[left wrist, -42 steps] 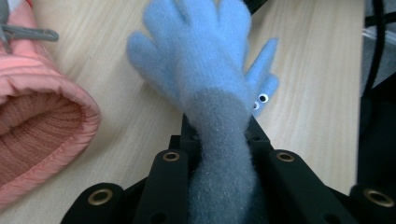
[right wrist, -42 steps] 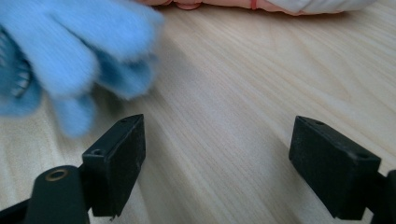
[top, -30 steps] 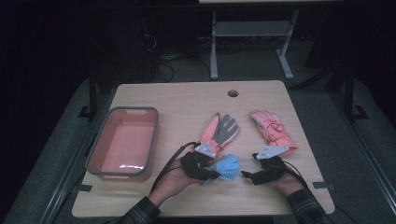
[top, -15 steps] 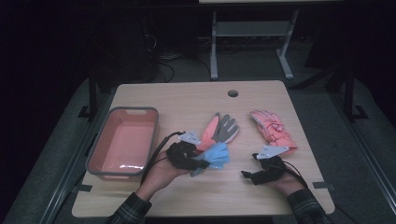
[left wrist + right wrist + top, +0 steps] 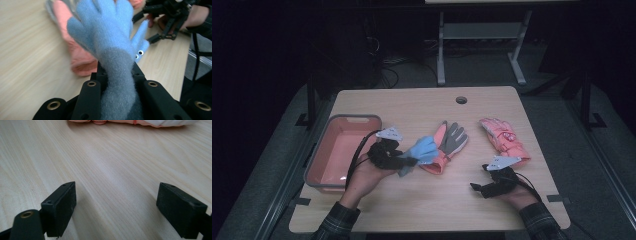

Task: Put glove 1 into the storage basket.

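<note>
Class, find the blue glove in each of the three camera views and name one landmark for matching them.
High view: blue glove left of centre, held in the left claw.
Left gripper view: centre, rising between the jaws.
Right gripper view: not in it.
Shared landmark: the wooden table.

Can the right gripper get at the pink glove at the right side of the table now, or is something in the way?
Probably yes. The right gripper stands open and holds nothing, and bare table lies between it and the pink glove. The left gripper, holding the blue glove, is well off to the side.
</note>
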A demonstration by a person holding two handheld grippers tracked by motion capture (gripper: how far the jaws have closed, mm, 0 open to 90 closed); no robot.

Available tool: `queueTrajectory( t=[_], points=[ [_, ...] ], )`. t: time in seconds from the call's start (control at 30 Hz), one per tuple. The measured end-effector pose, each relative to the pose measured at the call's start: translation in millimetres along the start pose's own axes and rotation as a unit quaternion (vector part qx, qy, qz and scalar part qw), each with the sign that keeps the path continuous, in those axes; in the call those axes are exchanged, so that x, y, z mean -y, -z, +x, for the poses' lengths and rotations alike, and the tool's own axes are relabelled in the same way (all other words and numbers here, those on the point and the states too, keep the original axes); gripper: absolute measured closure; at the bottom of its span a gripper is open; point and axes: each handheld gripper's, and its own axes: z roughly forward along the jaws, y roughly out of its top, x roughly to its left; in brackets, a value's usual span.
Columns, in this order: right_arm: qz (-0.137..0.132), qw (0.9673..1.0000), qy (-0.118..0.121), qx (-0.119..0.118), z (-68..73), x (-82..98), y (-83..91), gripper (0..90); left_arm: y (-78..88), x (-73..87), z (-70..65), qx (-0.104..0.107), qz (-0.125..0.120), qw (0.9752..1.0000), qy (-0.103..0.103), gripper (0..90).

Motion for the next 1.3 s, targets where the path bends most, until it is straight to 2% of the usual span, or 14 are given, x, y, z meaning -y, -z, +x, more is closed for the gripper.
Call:
queueTrajectory(
  t=[0.27, 0.6, 0.63, 0.73, 0.77, 0.8, 0.83, 0.93, 0.97, 1.1, 1.13, 1.17, 1.27, 1.3],
  points=[
    [0.0, 1.0, 0.0, 0.0, 0.0, 0.0, 0.0, 16.1, 23.7, 4.1, 17.1, -0.033, -0.015, 0.9992, 0.018, 75.7],
    [0.0, 1.0, 0.0, 0.001, -0.1, 0.0, 0.0, 16.1, 57.4, 14.5, 42.9, -0.083, -0.033, 0.995, 0.045, 75.7],
    [-0.001, 1.0, 0.002, 0.001, -0.3, 0.0, -0.1, 16.2, 64.4, 19.1, 50.2, -0.097, -0.037, 0.9929, 0.058, 75.7],
    [0.0, 1.0, 0.0, 0.001, 0.0, -0.1, 0.0, 16.1, 72.5, 26.3, 61.0, -0.115, -0.036, 0.9902, 0.07, 75.7],
    [-0.001, 1.0, 0.001, 0.002, -0.1, -0.1, -0.2, 16.1, 72.5, 26.3, 61.0, -0.115, -0.036, 0.9902, 0.07, 75.7],
    [-0.001, 1.0, 0.001, 0.002, -0.1, -0.1, -0.1, 16.1, 75.0, 29.2, 64.7, -0.121, -0.036, 0.989, 0.077, 75.7],
    [-0.001, 1.0, 0.001, 0.002, -0.1, -0.1, -0.2, 16.1, 79.5, 35.1, 72.6, -0.133, -0.04, 0.9861, 0.091, 75.6],
    [-0.001, 1.0, 0.001, 0.002, -0.1, -0.1, -0.2, 16.1, 84.4, 41.1, 81.6, -0.147, -0.04, 0.9828, 0.105, 75.7],
    [-0.001, 1.0, 0.001, 0.002, -0.1, -0.1, -0.2, 16.1, 84.4, 41.1, 81.6, -0.147, -0.04, 0.9828, 0.105, 75.7],
    [-0.001, 1.0, 0.001, 0.002, -0.2, -0.1, -0.2, 16.1, 88.0, 51.7, 95.9, -0.177, -0.03, 0.976, 0.122, 75.7],
    [-0.001, 1.0, 0.001, 0.002, -0.2, -0.1, -0.2, 16.1, 88.0, 51.7, 95.9, -0.177, -0.03, 0.976, 0.122, 75.6],
    [-0.001, 1.0, 0.0, 0.001, -0.1, -0.2, -0.1, 16.1, 87.8, 55.9, 102.4, -0.187, -0.025, 0.9734, 0.131, 75.7],
    [-0.001, 1.0, 0.001, 0.001, -0.1, -0.1, -0.1, 16.2, 83.8, 61.9, 111.3, -0.195, -0.016, 0.97, 0.144, 75.6],
    [-0.001, 1.0, 0.001, 0.001, -0.1, -0.1, -0.1, 16.2, 83.8, 61.9, 111.3, -0.195, -0.016, 0.97, 0.144, 75.6]
  ],
)
